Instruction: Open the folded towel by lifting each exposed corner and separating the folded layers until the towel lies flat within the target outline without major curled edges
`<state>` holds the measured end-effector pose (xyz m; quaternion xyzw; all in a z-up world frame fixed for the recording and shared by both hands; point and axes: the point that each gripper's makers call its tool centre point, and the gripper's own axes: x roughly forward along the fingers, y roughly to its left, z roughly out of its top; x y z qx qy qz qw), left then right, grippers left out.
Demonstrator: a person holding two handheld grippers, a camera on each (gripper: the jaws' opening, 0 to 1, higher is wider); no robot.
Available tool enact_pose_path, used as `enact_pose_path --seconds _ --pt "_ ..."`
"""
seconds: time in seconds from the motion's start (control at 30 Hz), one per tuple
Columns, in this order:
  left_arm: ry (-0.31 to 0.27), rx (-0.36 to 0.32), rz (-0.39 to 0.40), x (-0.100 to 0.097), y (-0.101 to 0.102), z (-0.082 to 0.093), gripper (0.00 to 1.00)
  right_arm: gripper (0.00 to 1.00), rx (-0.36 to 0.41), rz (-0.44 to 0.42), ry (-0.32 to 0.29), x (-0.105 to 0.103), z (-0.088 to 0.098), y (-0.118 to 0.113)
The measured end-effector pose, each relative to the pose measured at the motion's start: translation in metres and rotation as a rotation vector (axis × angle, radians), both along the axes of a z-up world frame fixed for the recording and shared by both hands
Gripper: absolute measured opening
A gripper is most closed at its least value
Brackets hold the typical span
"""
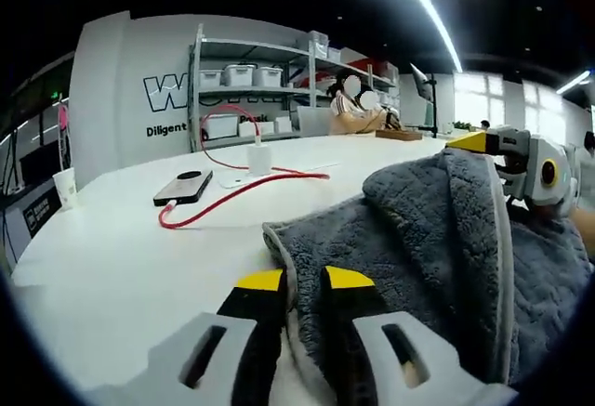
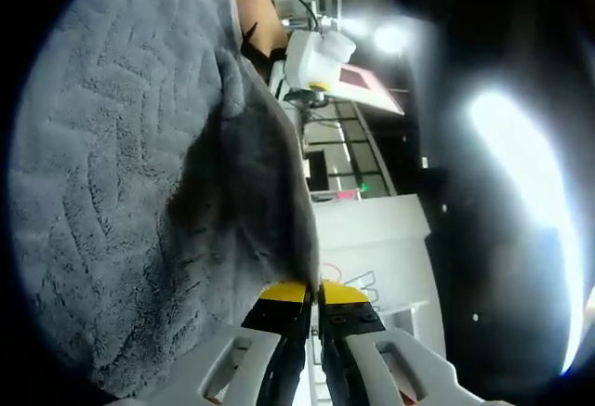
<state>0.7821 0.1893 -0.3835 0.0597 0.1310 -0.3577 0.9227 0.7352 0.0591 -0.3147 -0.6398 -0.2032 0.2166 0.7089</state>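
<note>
A grey plush towel [image 1: 418, 229] lies bunched on the white table [image 1: 112, 257], with one part lifted into a peak. My left gripper [image 1: 304, 281] is shut on the towel's near hem, which runs between its yellow-tipped jaws. At the right, my right gripper [image 1: 472, 142] holds the raised edge at the top of the peak. In the right gripper view the towel [image 2: 121, 164] hangs across the left side, and my right gripper [image 2: 313, 293] is shut on its thin edge. The left gripper [image 2: 318, 79] appears far off along that edge, beside a person's arm [image 2: 260, 11].
A phone [image 1: 183, 188] lies on the table to the left, with a red cable [image 1: 232, 197] running to a white charger [image 1: 258, 158]. A paper cup [image 1: 65, 186] stands near the far left edge. Shelves [image 1: 251, 81] with bins and a seated person [image 1: 353, 109] are behind.
</note>
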Motion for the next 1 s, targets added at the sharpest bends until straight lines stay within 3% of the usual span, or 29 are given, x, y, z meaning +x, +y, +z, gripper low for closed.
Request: enact_pose_path --seconds 0.3,0.53,0.63,0.93,1.0 --pt "-0.046 0.023 -0.025 -0.006 -0.004 0.004 0.08 0.00 -0.001 -0.004 0.008 0.001 -0.002 -0.001" --pt "-0.051 -0.001 -0.023 -0.008 -0.004 0.008 0.08 0.00 -0.013 -0.019 0.029 0.004 -0.006 -0.004" --pt "-0.059 -0.021 -0.024 0.000 -0.002 0.013 0.08 0.00 -0.010 -0.021 0.029 0.005 -0.006 -0.005" --pt "-0.063 -0.058 -0.014 0.003 0.002 0.018 0.08 0.00 0.027 -0.049 0.024 0.008 0.002 -0.015" --pt "-0.068 -0.092 -0.011 0.004 0.006 0.025 0.08 0.00 0.038 -0.064 0.019 0.009 0.005 -0.019"
